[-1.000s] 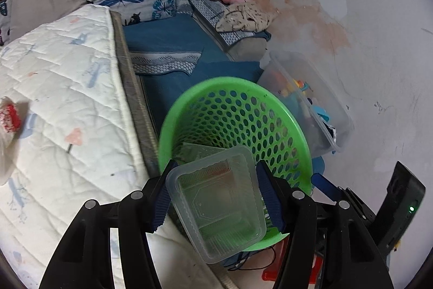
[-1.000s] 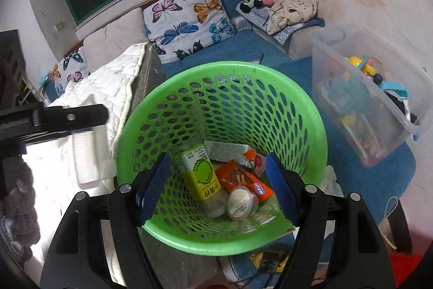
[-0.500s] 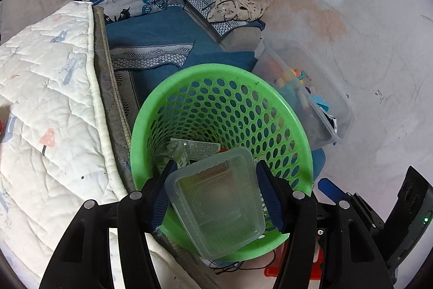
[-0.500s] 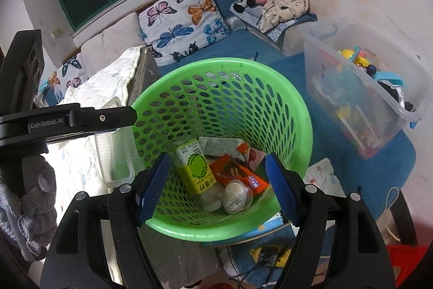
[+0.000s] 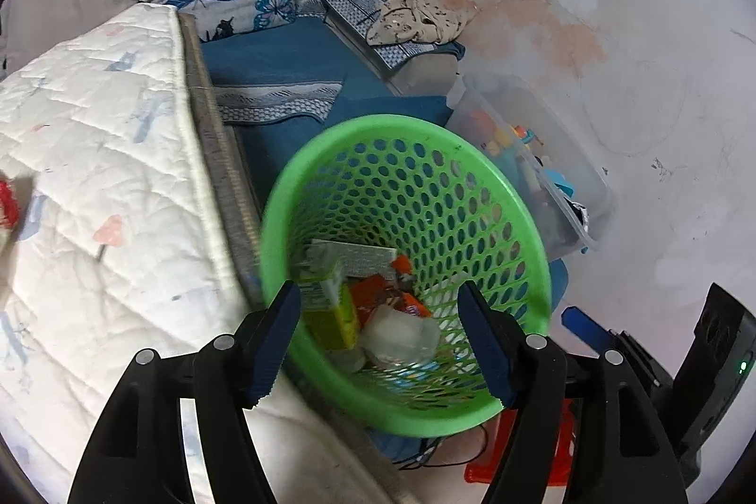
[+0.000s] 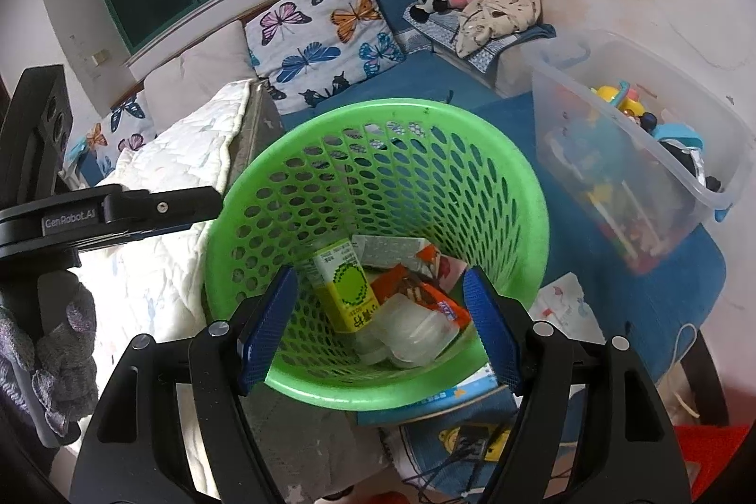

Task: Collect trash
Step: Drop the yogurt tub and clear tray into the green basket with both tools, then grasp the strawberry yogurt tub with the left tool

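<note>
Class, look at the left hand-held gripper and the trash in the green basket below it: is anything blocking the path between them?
Nothing visible does. The left hand-held gripper is open and empty above the green basket, whose mouth is uncovered. The clear plastic container lies on top of the other trash inside, beside the yellow-green drink carton.

Green perforated basket [image 6: 378,154], clear plastic container [image 6: 411,334] inside atop carton, wrappers
</note>
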Available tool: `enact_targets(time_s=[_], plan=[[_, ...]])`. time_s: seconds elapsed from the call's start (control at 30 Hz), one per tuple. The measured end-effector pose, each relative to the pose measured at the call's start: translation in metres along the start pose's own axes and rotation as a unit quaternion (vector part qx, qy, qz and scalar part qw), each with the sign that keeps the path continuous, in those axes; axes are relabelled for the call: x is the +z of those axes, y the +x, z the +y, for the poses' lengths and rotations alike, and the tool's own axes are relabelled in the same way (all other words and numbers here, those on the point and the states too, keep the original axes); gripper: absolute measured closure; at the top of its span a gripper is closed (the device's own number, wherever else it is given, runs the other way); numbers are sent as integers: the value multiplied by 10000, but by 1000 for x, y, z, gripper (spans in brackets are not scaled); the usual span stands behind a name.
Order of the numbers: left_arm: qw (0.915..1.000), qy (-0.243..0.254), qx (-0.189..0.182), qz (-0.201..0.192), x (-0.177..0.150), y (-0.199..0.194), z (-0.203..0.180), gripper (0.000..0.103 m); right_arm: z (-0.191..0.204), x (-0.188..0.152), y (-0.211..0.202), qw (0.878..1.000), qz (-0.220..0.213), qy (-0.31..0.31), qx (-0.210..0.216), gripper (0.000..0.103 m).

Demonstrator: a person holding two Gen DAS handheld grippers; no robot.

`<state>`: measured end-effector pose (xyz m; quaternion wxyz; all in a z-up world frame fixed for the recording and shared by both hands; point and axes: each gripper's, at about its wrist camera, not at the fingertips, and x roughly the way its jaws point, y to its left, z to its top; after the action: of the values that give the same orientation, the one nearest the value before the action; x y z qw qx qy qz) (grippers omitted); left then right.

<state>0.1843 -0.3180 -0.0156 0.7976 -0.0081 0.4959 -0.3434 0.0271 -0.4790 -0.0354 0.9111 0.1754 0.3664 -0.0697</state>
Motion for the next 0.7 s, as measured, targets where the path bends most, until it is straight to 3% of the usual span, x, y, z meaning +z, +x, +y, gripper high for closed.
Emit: enact_targets(time_s=[0.43,0.7], plan=[[9954,-131,835,-457,-15,-55,76,37,45,6,9,9992,52,-322,222,30],[9856,-382,1464,-748,-16,-89,139,23,82,10,18,9972,87,-597,440,29]])
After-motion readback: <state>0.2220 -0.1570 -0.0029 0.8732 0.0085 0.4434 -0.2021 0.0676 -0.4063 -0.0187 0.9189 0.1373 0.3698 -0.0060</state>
